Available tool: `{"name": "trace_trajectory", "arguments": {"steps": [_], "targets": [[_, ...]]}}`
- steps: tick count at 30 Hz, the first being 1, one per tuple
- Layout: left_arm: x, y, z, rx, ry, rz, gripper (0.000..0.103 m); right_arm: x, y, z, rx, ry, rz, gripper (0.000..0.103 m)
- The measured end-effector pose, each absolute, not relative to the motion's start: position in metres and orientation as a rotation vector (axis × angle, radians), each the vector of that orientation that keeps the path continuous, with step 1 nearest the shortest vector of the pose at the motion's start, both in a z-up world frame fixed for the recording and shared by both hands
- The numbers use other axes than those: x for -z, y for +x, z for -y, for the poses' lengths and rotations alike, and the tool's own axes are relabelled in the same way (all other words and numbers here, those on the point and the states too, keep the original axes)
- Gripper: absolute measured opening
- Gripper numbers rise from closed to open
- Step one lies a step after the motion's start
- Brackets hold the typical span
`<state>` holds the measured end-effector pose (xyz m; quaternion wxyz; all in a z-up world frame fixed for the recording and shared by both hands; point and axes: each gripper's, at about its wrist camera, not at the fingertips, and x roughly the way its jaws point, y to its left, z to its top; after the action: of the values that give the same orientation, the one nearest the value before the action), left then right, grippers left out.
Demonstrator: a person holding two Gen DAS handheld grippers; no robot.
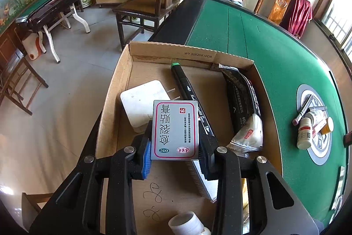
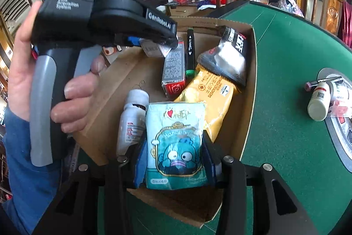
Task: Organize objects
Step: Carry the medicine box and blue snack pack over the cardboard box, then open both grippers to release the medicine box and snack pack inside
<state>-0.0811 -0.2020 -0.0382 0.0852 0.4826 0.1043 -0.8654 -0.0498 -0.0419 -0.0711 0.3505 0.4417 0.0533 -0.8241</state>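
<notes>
Both tongs are loaded over the cardboard box [image 1: 123, 72] at the bench's edge: the left tongs [image 1: 175, 147] clamp a grey medicine carton [image 1: 175, 131], the right tongs [image 2: 176, 160] a blue tissue pack [image 2: 176, 144]. This looks like the dropping-in step; next, each should lower onto bare box floor and part, while bottles [image 1: 304, 132] wait mid-bench.

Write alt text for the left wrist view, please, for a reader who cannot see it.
The left hand-held gripper grips a flat grey medicine box with a red border above an open brown cardboard box. Inside lie a white power adapter, a black marker with a green cap and a black snack packet; the box sits on a green felt table.
</notes>
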Motion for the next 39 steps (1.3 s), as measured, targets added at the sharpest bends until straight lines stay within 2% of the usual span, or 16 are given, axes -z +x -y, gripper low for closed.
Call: {"name": "trace_trajectory", "arguments": {"steps": [19, 23, 26, 33, 39], "targets": [[0.032, -0.079, 0.202, 2.62, 1.416, -0.361, 0.034, 0.059, -0.051, 0.036, 2.142, 1.095, -0.125, 0.049], [0.032, -0.08, 0.201, 2.613, 1.424, -0.353, 0.035, 0.053, -0.047, 0.032, 2.145, 1.068, -0.106, 0.05], [0.032, -0.08, 0.201, 2.589, 1.439, -0.339, 0.044, 0.051, -0.044, 0.034, 2.148, 1.049, -0.119, 0.05], [0.025, -0.076, 0.207, 2.622, 1.383, -0.403, 0.044, 0.047, -0.039, 0.033, 2.151, 1.014, -0.124, 0.05], [0.014, -0.07, 0.204, 2.692, 1.32, -0.426, 0.044, 0.036, -0.043, 0.019, 2.153, 0.985, -0.043, 0.05]]}}
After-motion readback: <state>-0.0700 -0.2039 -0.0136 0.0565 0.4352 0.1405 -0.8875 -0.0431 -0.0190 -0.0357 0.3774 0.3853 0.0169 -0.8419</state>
